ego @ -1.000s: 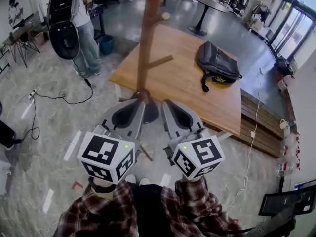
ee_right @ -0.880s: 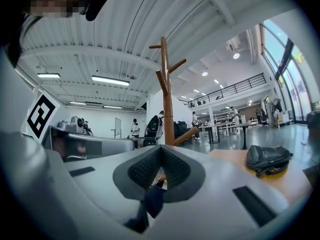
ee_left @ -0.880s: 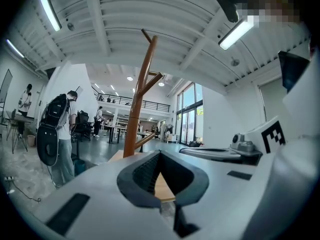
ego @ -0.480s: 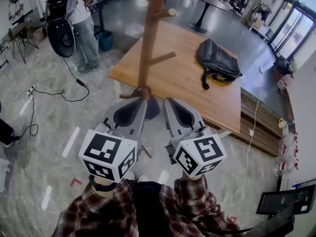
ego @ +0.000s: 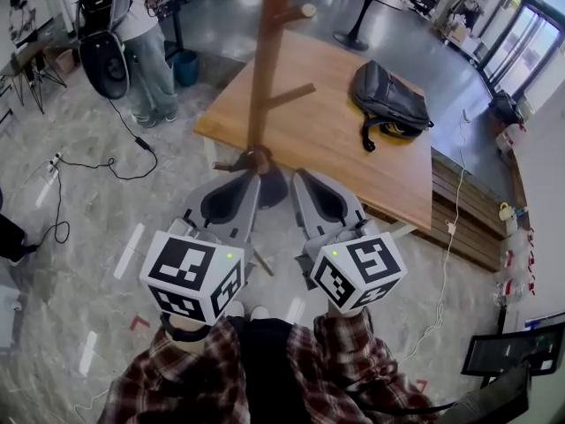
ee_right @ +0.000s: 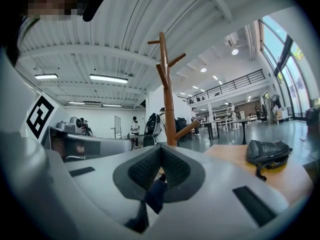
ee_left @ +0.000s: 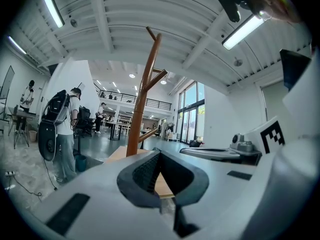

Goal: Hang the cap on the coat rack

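A wooden coat rack [ego: 263, 69] with angled pegs stands on the floor just beyond both grippers, its base [ego: 256, 162] against the near edge of a low wooden table [ego: 309, 140]. No cap shows in any view. My left gripper [ego: 250, 179] and right gripper [ego: 300, 181] are held side by side close to my body, both pointing at the rack's base. The left gripper [ee_left: 159, 156] is shut with nothing between its jaws, and the rack [ee_left: 142, 109] rises behind it. The right gripper [ee_right: 161, 151] is also shut and empty, with the rack [ee_right: 167, 94] ahead.
A dark backpack [ego: 388, 104] lies on the wooden table, also seen as the backpack [ee_right: 267, 151] at right. A person [ego: 132, 34] wearing a black pack stands at the back left. A black cable [ego: 115, 170] trails over the tiled floor. A round table [ego: 366, 7] stands farther back.
Both grippers stay shut in about the same place. The head view has drifted slightly, so the rack, table and backpack sit a little higher in the picture.
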Tool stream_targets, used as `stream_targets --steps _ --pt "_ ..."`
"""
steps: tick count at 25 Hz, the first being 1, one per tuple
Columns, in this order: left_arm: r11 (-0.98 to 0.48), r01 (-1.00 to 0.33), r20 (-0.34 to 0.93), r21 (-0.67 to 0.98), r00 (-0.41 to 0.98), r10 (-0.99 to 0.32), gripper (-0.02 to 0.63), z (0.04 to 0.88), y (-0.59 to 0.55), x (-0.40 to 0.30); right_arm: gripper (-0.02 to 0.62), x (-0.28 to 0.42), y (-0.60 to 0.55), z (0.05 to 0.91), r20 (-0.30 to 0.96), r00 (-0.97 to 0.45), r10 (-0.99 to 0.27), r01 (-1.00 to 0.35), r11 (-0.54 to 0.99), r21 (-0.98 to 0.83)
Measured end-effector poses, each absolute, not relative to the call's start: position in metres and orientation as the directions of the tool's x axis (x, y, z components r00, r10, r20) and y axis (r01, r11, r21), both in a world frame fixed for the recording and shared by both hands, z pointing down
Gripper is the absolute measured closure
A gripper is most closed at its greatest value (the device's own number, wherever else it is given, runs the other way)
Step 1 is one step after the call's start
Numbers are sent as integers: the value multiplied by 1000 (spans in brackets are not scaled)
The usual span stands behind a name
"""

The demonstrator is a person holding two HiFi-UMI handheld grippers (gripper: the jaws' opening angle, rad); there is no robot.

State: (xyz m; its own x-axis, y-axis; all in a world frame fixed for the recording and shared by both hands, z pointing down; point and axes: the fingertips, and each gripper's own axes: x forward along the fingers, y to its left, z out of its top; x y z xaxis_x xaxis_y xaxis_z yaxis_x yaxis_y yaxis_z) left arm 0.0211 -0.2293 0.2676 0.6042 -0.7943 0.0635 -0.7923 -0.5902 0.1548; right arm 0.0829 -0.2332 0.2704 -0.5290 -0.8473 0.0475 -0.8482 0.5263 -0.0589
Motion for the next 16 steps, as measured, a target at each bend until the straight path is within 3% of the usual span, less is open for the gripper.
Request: stream_targets --steps 16 --pt "-578 -803 78 146 591 -803 595 269 -228 14 584 73 -233 272 56 -546 -836 -837 544 -55"
